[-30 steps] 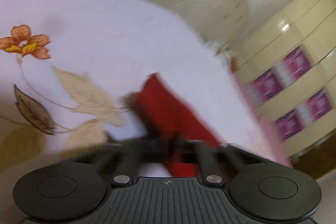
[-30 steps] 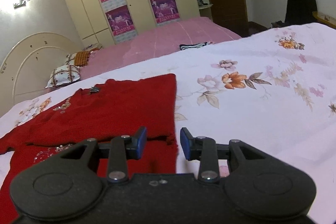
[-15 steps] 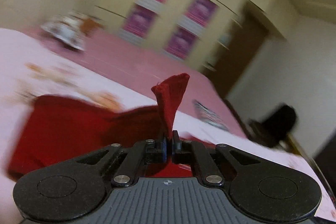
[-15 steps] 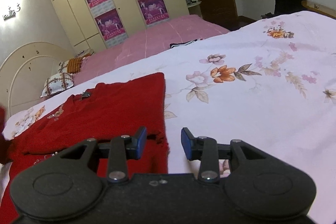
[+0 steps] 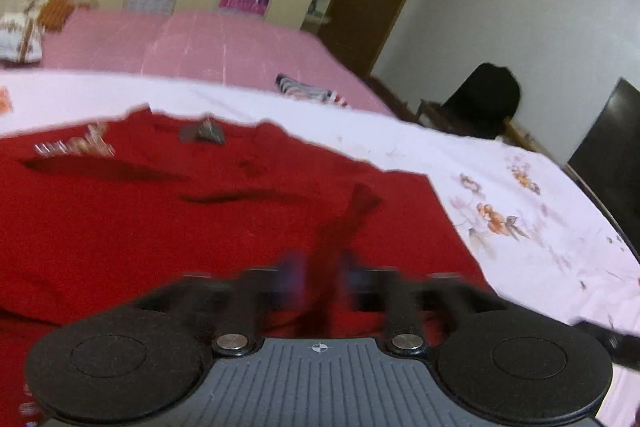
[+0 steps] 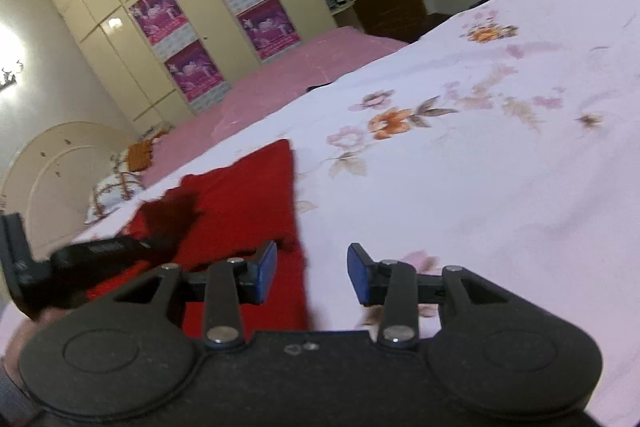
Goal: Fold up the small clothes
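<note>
The left claw [image 5: 320, 279] has just been opening, its jaws apart around a loose red sleeve [image 5: 352, 215] carried across the red sweater [image 5: 160, 219] on the flowered bed [image 6: 480, 155]: 1 fold looks laid. The right claw [image 6: 312, 273] hangs apart, empty, at the sweater's right edge, bare sheet beyond.

Black housings with round discs and silver screws are being shown on the left gripper [image 5: 320, 279] and the right gripper [image 6: 312, 273], blue pads on the latter.
</note>
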A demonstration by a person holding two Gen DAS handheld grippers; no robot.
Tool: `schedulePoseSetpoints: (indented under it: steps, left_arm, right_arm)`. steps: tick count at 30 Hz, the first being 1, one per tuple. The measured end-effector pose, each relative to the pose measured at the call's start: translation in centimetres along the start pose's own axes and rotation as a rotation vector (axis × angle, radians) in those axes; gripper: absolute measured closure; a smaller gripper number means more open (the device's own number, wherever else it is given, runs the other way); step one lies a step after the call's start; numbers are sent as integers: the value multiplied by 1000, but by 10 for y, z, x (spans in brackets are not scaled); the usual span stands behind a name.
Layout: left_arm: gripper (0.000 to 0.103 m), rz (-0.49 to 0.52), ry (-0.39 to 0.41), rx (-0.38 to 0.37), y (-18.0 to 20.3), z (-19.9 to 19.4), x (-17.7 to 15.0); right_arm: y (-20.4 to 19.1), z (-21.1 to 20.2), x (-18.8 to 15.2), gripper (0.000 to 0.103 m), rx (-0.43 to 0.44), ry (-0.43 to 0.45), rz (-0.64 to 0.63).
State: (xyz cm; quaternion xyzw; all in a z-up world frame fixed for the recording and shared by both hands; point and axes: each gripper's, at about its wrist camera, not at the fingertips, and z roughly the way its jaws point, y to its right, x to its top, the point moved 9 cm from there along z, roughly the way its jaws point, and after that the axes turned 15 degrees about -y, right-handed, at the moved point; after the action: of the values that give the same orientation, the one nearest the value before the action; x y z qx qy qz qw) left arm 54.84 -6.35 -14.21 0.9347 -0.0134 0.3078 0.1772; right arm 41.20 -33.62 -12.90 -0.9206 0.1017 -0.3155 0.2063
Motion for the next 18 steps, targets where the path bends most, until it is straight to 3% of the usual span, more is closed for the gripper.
schedulePoseSetpoints:
  steps: [2,5,6,8,11,18]
  left_arm:
    - [23,30,78,48,-11,-23,-8]
    - [24,34,122,131,-51,-72,-18]
    - [32,30,133,190,-72,-87,-23]
    - [37,29,124,312,-111,-111,-38]
    - [37,-26,83,410,-162,-131,-59]
    - [37,-118,50,446,-212,-129,-77]
  right_arm:
    - [-19,11,4,62,56,-16,-12]
    - [-51,35,9,62,146,-63,-17]
    - [-62,45,11,62,181,-83,-12]
    - [-77,65,14,62,211,-113,-6]
    - [-82,88,19,62,244,-144,47]
    - [-77,125,27,63,240,-185,136]
